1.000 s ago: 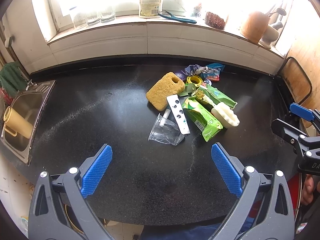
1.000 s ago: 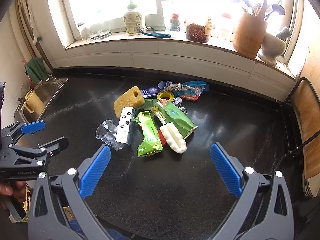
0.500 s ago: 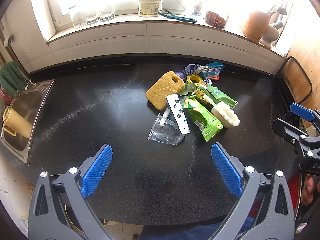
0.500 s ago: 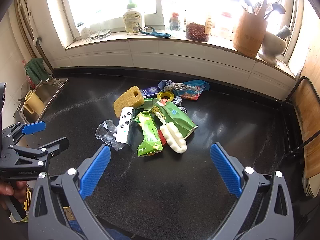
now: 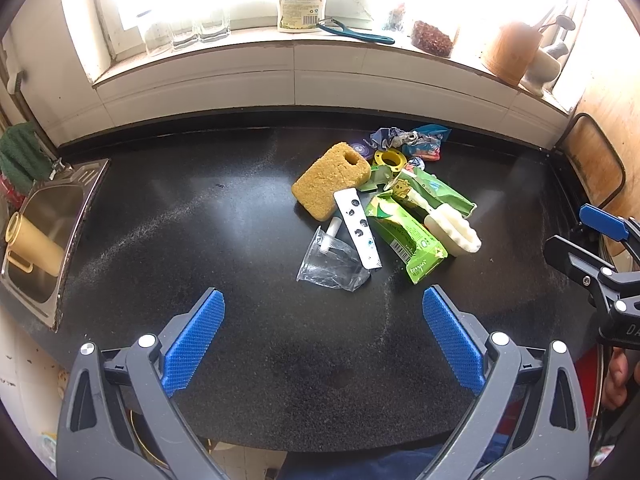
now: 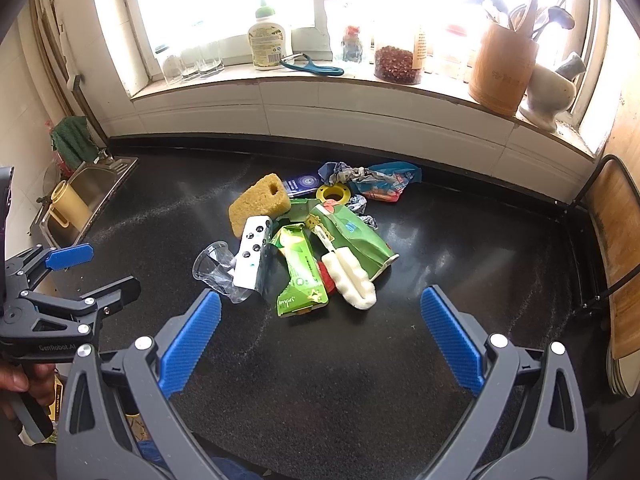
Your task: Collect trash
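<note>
A pile of trash lies mid-counter: a yellow sponge (image 5: 330, 178), a clear plastic cup (image 5: 330, 266), a white blister strip (image 5: 357, 232), green wrappers (image 5: 408, 240), a white foam brush (image 5: 452, 232), a yellow tape ring (image 5: 389, 159) and crumpled blue wrappers (image 5: 412, 140). The same pile shows in the right wrist view: sponge (image 6: 260, 202), cup (image 6: 214, 270), green wrapper (image 6: 300, 280). My left gripper (image 5: 320, 340) is open and empty, short of the cup. My right gripper (image 6: 318, 340) is open and empty, short of the pile.
A steel sink (image 5: 44, 232) with a yellow mug (image 5: 34, 246) is at the left. The windowsill holds a bottle (image 5: 302, 0), glasses, jars and a wooden utensil holder (image 6: 502, 68). A wooden board (image 6: 618, 248) in a rack stands at the right edge.
</note>
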Demonstrator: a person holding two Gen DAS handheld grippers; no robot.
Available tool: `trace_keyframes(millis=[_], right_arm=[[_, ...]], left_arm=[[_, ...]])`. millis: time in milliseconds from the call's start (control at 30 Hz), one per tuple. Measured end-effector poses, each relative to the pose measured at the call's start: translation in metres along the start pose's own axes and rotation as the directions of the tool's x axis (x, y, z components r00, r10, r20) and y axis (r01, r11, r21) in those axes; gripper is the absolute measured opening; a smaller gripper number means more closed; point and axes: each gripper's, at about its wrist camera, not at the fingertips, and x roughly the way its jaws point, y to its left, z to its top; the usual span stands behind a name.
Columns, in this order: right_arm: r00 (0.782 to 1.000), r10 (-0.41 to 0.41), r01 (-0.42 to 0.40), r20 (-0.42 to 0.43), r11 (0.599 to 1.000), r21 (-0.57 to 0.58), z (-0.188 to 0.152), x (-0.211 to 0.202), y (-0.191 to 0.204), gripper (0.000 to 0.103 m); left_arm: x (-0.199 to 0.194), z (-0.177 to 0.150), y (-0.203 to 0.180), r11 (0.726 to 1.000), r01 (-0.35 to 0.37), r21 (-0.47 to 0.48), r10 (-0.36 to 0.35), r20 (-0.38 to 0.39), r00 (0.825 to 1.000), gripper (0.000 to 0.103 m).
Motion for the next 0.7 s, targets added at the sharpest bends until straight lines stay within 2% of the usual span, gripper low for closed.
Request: trace_keyframes(millis=[400, 533, 700], right_arm=[[1.0, 0.003, -0.003, -0.007, 1.0, -0.002, 0.002, 0.007, -0.003, 0.097], [1.0, 0.008, -0.008, -0.013, 1.0, -0.009, 0.001, 0.021, -0.01, 0.097], [0.998, 0.037, -0.038, -0.054, 0.999, -0.016, -0.005, 0.06, -0.028, 0.094]], left_arm=[[0.009, 0.001, 0.001, 1.0, 0.012, 0.012, -0.012, -0.012, 1.0, 0.097], [0.027, 0.001, 0.006, 1.0, 0.01, 0.002, -0.01, -0.033, 0.999, 0.097], [0.068, 0.001, 0.013, 0.999, 0.032, -0.024, -0.033, -0.057, 0.998, 0.097]])
